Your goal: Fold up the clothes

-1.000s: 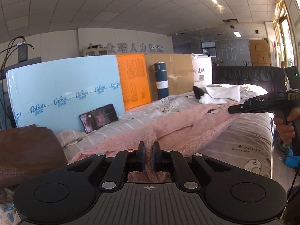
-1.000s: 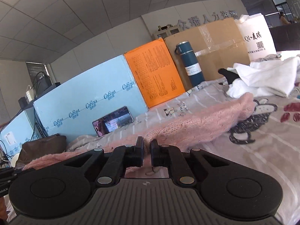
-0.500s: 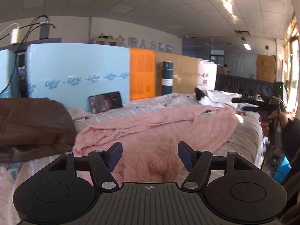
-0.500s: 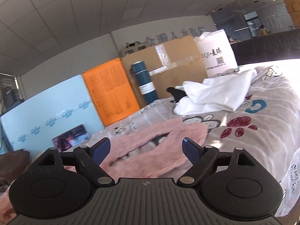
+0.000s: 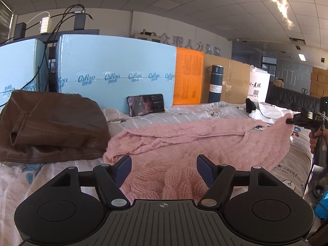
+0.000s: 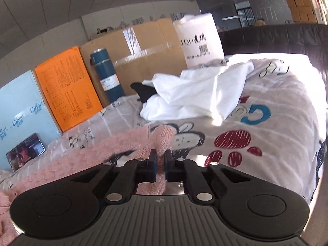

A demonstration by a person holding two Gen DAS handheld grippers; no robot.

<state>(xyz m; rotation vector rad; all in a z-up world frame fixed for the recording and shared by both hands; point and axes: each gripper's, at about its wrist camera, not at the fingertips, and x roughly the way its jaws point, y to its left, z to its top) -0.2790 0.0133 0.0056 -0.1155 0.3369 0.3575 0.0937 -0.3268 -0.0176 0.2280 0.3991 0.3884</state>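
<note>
Both grippers let go a moment ago. Now the right gripper (image 6: 160, 161) has just closed, clamping the pink sweater's (image 5: 205, 141) edge, while the left gripper (image 5: 164, 169) has been opening and hangs apart over its near hem.

Both wrist views look low and close across the bed (image 5: 184, 112), sharing the pink sweater (image 6: 86, 153).

Dark blue cylindrical flask (image 5: 216, 84) upright against brown cardboard box (image 5: 235, 80); orange printed board (image 5: 188, 78) beside; black smartphone (image 5: 146, 104) leaning on light-blue foam panel (image 5: 114, 69).

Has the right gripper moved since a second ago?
Yes. The right gripper swung rightward, away from the phone, toward the white garment.
</note>
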